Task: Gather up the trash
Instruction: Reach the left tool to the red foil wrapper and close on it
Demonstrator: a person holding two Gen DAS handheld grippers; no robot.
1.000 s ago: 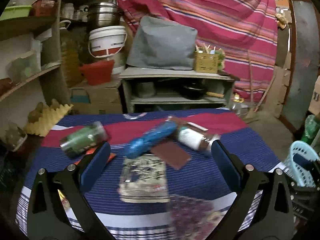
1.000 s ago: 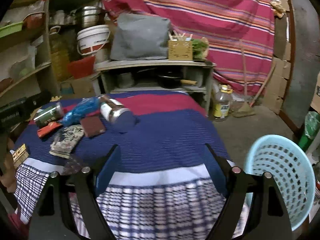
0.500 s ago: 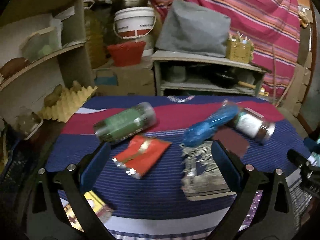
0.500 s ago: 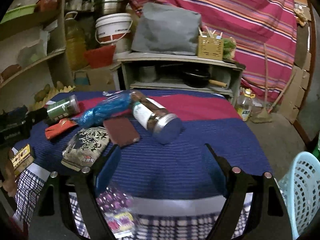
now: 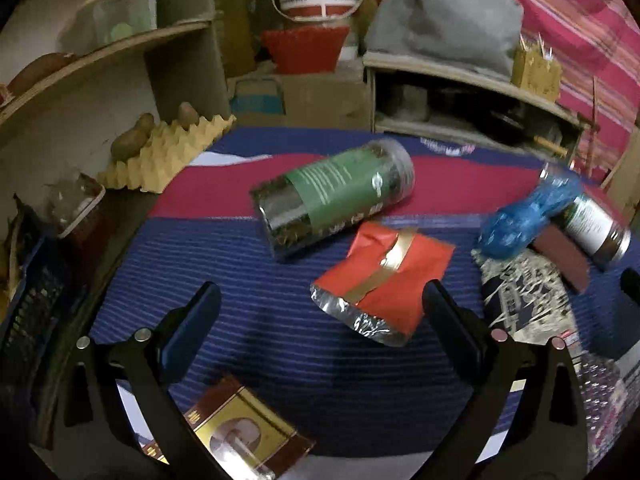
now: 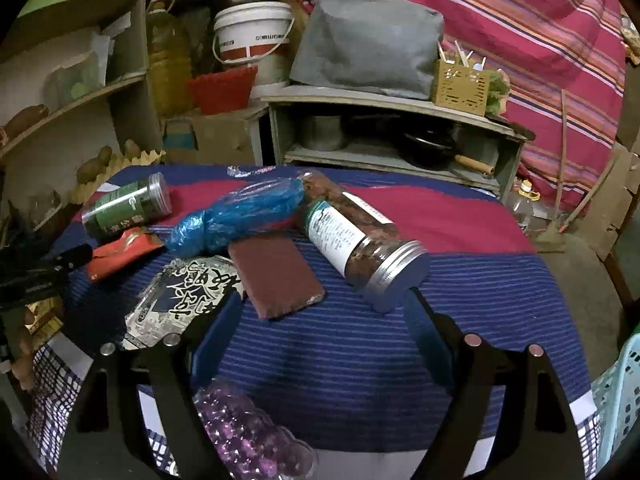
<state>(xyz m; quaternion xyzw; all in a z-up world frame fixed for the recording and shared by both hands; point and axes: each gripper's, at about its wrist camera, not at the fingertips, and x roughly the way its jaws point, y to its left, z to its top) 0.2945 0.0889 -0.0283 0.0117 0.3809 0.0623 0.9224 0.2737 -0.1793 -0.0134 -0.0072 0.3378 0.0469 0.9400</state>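
Across the striped cloth [image 6: 460, 280] the trash lies heaped, both the left gripper [image 5: 320, 316] and right gripper [image 6: 324, 320] wide open and empty, so a nudged jar [image 6: 360, 240] could roll off before reaching the basket [image 6: 618, 396].

Bare cloth [image 5: 256, 320] (left tongs' [image 5: 320, 308] front)

I'm in a cluttered home storeroom: shelves [image 6: 76, 100] with potatoes, an oil jug [image 6: 168, 56], a plastic bucket [image 6: 252, 36], a pan [image 6: 432, 144], striped cloth hung as a wall [image 6: 520, 40]
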